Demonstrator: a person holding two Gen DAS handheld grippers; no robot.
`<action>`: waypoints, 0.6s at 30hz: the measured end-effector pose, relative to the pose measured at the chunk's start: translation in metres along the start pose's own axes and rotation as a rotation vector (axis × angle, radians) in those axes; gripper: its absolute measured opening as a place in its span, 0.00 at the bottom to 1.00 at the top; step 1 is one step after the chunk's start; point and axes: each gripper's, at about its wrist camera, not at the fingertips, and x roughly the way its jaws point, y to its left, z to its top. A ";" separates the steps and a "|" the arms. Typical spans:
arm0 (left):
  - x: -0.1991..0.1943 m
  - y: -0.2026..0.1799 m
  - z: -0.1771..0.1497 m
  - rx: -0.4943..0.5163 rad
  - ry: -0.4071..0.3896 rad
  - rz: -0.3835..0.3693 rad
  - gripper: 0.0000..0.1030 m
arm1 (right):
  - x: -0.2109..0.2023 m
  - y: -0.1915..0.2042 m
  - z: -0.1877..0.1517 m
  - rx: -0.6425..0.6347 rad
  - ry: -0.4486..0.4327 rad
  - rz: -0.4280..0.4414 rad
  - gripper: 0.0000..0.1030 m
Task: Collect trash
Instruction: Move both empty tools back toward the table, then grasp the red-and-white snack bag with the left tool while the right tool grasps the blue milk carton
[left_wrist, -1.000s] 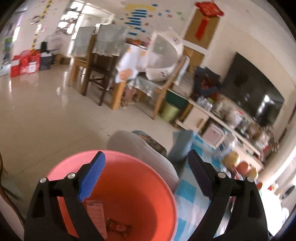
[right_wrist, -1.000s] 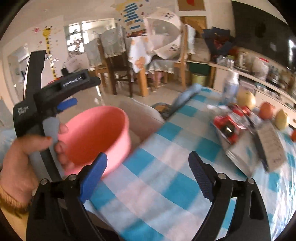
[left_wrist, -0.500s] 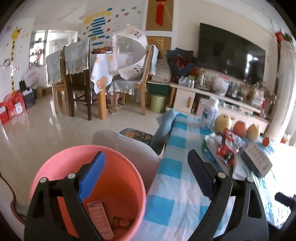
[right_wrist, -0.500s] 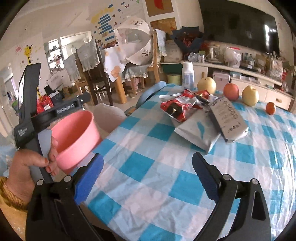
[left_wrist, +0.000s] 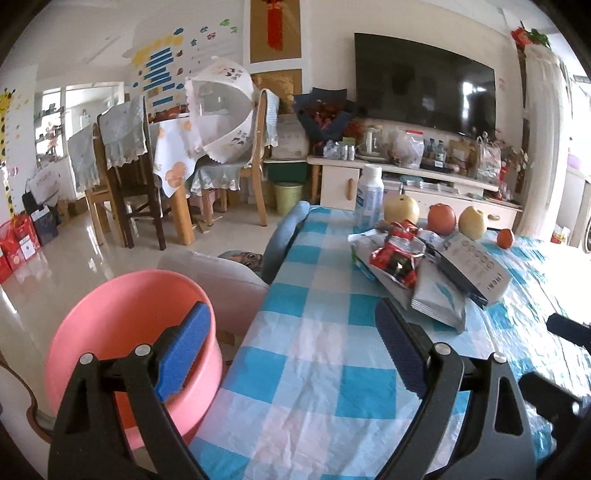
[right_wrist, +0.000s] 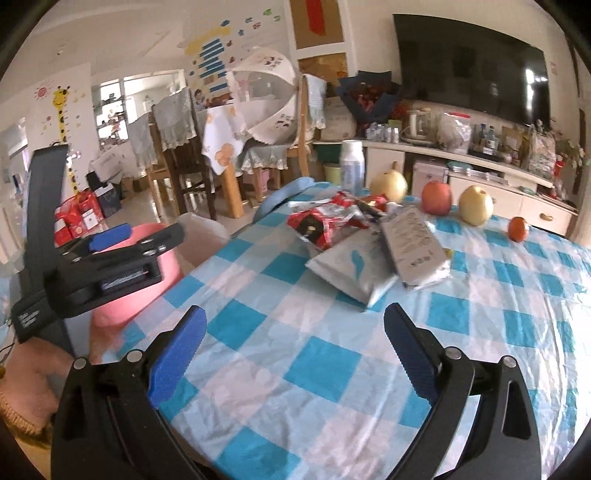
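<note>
With its jaws wide and empty, the right gripper (right_wrist: 291, 354) faces the heap of crumpled red and silver wrappers (right_wrist: 354, 240) mid-table, while the left gripper (left_wrist: 284, 354), state unclear, seemingly carries the round pink plastic bin (left_wrist: 122, 314) alongside, presumably to catch them.

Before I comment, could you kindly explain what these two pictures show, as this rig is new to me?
A person holds a black two-finger gripper in each hand; each picture comes from a camera looking along one gripper's fingers. The left gripper is open, a pink plastic bucket beside its finger; how it is carried is unclear. The right gripper is open and empty, its jaws just opened. On the blue-checked tablecloth lie a red foil wrapper, grey packets and fruit.
</note>
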 end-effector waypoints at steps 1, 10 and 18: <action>-0.001 -0.002 -0.001 0.005 0.001 -0.007 0.88 | 0.000 -0.004 -0.001 0.004 0.004 -0.001 0.93; -0.003 -0.040 -0.003 0.103 0.028 -0.033 0.88 | -0.002 -0.039 -0.002 0.063 0.024 0.004 0.93; 0.007 -0.077 -0.007 0.196 0.060 -0.062 0.88 | -0.005 -0.080 0.007 0.150 0.019 -0.005 0.93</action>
